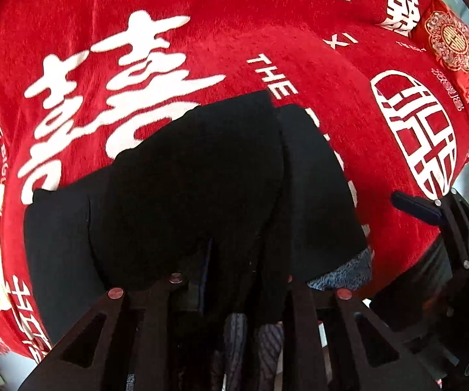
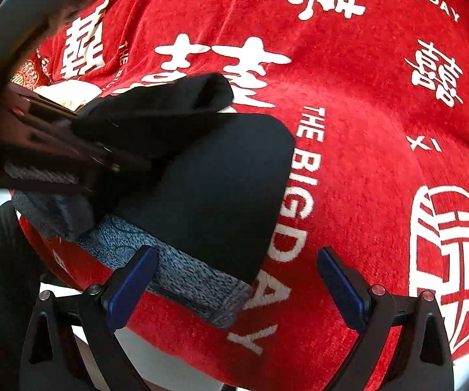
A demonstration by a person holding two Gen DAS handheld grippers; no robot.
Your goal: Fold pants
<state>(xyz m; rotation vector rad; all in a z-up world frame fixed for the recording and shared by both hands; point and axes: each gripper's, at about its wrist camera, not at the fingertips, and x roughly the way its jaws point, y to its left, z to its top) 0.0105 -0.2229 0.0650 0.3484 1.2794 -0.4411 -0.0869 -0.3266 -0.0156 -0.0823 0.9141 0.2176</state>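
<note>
Two grippers are in my feeds. Nearest, at six o'clock in the right wrist view, my right gripper (image 2: 237, 280) has its blue-padded fingers spread wide with nothing between them; the grey fleecy lining (image 2: 182, 273) of the pants' waist end lies just ahead of the left pad. Beyond it, toward twelve o'clock, the black pants (image 2: 221, 179) lie folded flat on the red blanket (image 2: 381, 114), near its front edge. At nine o'clock my left gripper (image 2: 81, 150) reaches in; from its own wrist view, black cloth bunches up between the fingers, which appear to be pinching a fold of it.

I judge the fabric soft, limp and fairly thick with that lining, light enough to lift but prone to sagging and dragging on the plush blanket. Taking hold at the thick waist edge or a doubled corner looks safest. Farther off, at two o'clock in the left view, sits a red embroidered cushion (image 1: 449, 39).
</note>
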